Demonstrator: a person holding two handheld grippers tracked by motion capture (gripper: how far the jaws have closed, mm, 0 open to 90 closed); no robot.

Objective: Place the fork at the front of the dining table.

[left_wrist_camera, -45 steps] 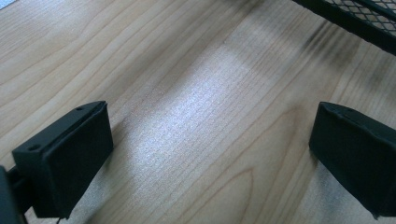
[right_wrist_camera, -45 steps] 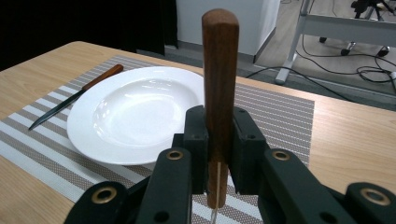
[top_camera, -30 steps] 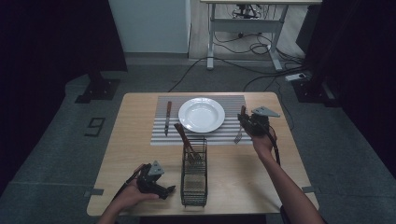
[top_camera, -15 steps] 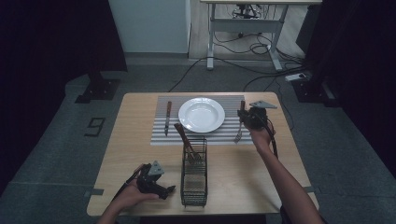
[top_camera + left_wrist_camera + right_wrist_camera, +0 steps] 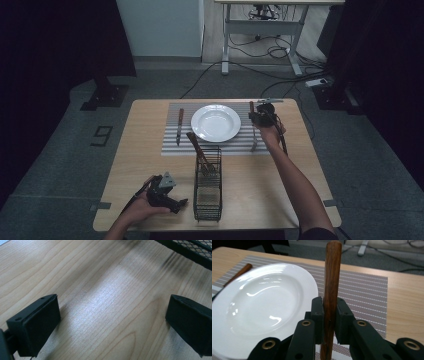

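Since the earlier frames the right gripper point(image 5: 261, 117) has drifted toward the far right corner of the striped placemat point(image 5: 172, 147), carrying the wood-handled utensil point(image 5: 253, 134) closer beside the plate; the left gripper point(image 5: 167, 196) has stayed where it was near the table's front edge.

Starting at the left, the left gripper rests low on the wooden table point(image 5: 145, 130), held in the person's left hand point(image 5: 142, 206). In the left gripper view its two black jaws stand wide apart with only bare wood grain between them, gripping nothing. Just ahead of its jaws and to their right lies the black wire basket point(image 5: 207, 192), whose mesh edge cuts the upper right corner of that view point(image 5: 190, 248). A wooden-handled utensil point(image 5: 196, 147) leans out of the basket's far end.

Beyond the basket, a knife point(image 5: 179, 125) lies on the placemat's left part, and the white plate point(image 5: 216, 122) sits at its middle.

At the right, the right gripper's jaws are closed on the wood-handled utensil point(image 5: 331, 290), whose brown handle rises upright between them. The plate point(image 5: 262, 305) lies just to the left of the jaws, with the placemat point(image 5: 367, 292) stretching behind and to their right. In the high view the utensil's metal end hangs below the gripper over the mat's right edge.
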